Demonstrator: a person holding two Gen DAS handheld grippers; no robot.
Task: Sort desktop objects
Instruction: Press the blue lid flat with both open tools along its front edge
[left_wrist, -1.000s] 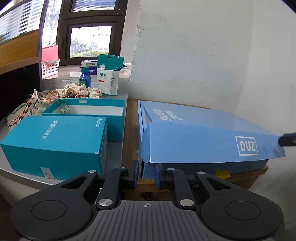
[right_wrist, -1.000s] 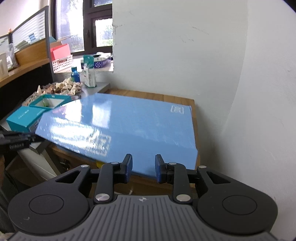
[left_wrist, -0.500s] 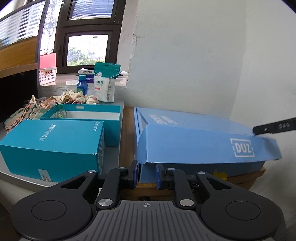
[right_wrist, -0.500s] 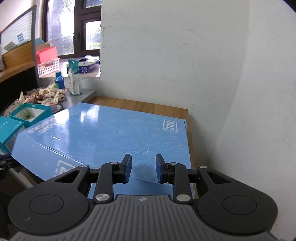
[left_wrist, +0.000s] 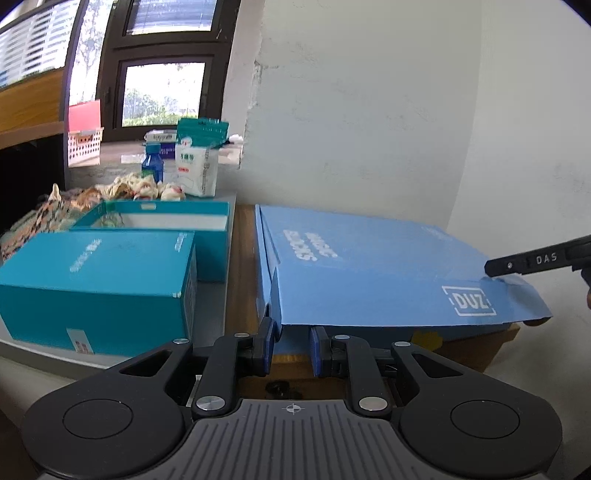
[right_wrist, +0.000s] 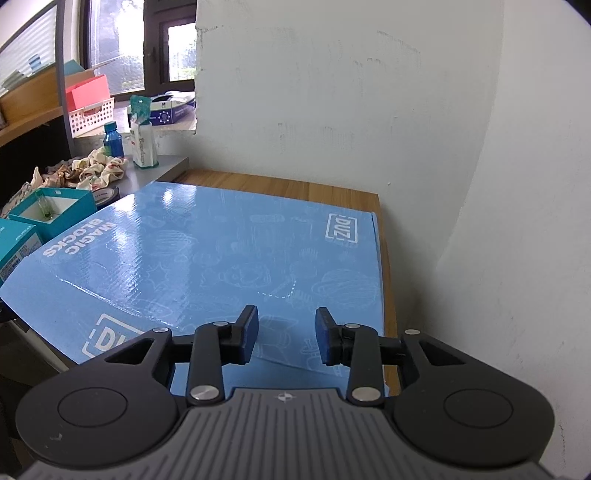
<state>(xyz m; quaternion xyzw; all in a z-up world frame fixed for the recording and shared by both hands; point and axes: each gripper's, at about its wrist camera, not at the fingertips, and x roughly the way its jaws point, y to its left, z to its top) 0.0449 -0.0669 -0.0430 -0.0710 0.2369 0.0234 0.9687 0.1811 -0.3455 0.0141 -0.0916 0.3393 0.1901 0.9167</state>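
So the step in hand looks like closing the big blue box (right_wrist: 229, 258) (says MAGIC BLOCKS and DUZ on it). It sits on the wooden surface (right_wrist: 295, 184) in the corner by the white wall, taking up most of that top, its front hanging close to the near edge. The lid is down but not fully: in the left wrist view the front flap (left_wrist: 388, 302) sticks out instead of being tucked, with a dark gap and something yellow (left_wrist: 426, 338) showing under it.

Right tongs (right_wrist: 286, 332) hover over the lid near its front right corner, spread fairly wide, holding nothing; whether they touch the cardboard I can't tell. Left tongs (left_wrist: 291, 343) sit low at the front left corner of the box, parted a little, nothing between them as far as I can see.

My guess for the next move: press the lid flat with the right and use the left to fold the flap down and in. The flap is thin cardboard and may buckle if pushed off-centre.

Count on the grey surface (left_wrist: 231, 221) to the left:
- two teal boxes, one closed (left_wrist: 96, 280), one open (left_wrist: 159, 229)
- one blue bottle (left_wrist: 152, 162)
- one white and green pouch (left_wrist: 197, 166)
- one heap of patterned cloth (right_wrist: 85, 170)

On the window ledge, one white basket (right_wrist: 90, 114).
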